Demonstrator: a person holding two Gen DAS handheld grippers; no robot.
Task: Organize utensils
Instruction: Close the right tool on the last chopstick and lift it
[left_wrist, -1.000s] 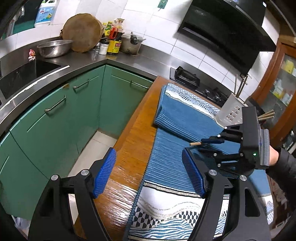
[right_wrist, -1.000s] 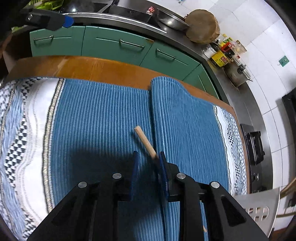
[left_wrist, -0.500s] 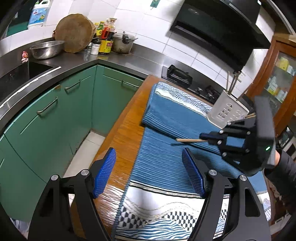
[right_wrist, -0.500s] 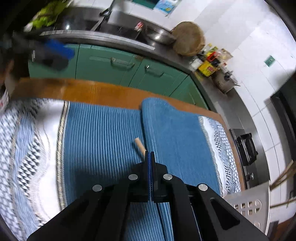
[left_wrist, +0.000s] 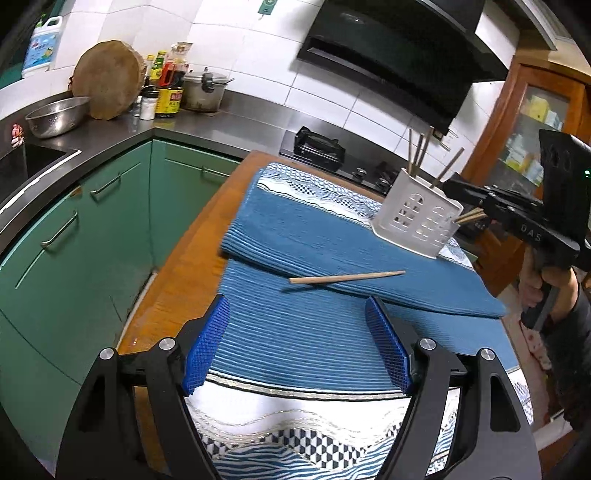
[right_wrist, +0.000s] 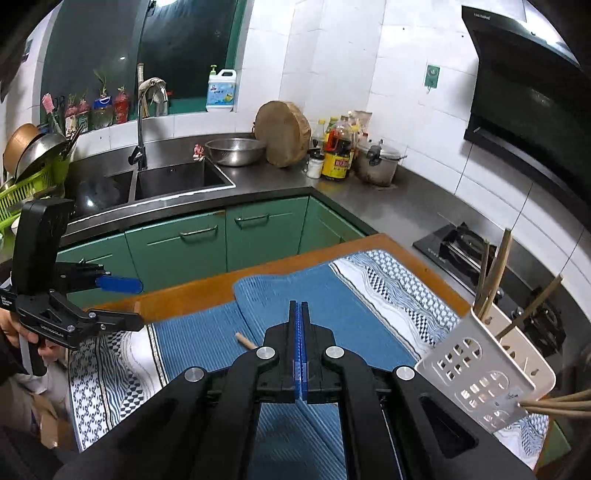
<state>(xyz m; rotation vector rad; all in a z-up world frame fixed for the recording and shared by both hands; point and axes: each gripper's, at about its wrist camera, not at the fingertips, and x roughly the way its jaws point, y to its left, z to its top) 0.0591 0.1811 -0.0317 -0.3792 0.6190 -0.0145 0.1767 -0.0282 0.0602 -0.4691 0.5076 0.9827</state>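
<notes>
A wooden chopstick (left_wrist: 347, 277) lies flat on the blue striped mat (left_wrist: 280, 332), across its folded edge; one end of that chopstick (right_wrist: 244, 339) shows just below my right gripper. My right gripper (right_wrist: 298, 332) is shut, pads pressed together with nothing between them, and hangs raised beside the white utensil holder (left_wrist: 417, 221), where the right gripper (left_wrist: 452, 188) points left. The holder (right_wrist: 480, 373) has several chopsticks standing in it. My left gripper (left_wrist: 295, 350) hovers over the mat short of the chopstick; its jaws are opening and empty. That left gripper (right_wrist: 122, 302) sits at the table's left end.
The mat covers a wooden table (left_wrist: 192, 258) with its edge on the left. Green cabinets (left_wrist: 92, 229) and a steel counter with a sink (right_wrist: 166, 181), bowl, chopping block and bottles lie beyond. A gas stove (left_wrist: 321, 147) stands behind the holder.
The right gripper shut at the chopstick, then rose and swung right toward the holder without it. The chopstick stays on the mat. My left gripper drifted a little closer.
</notes>
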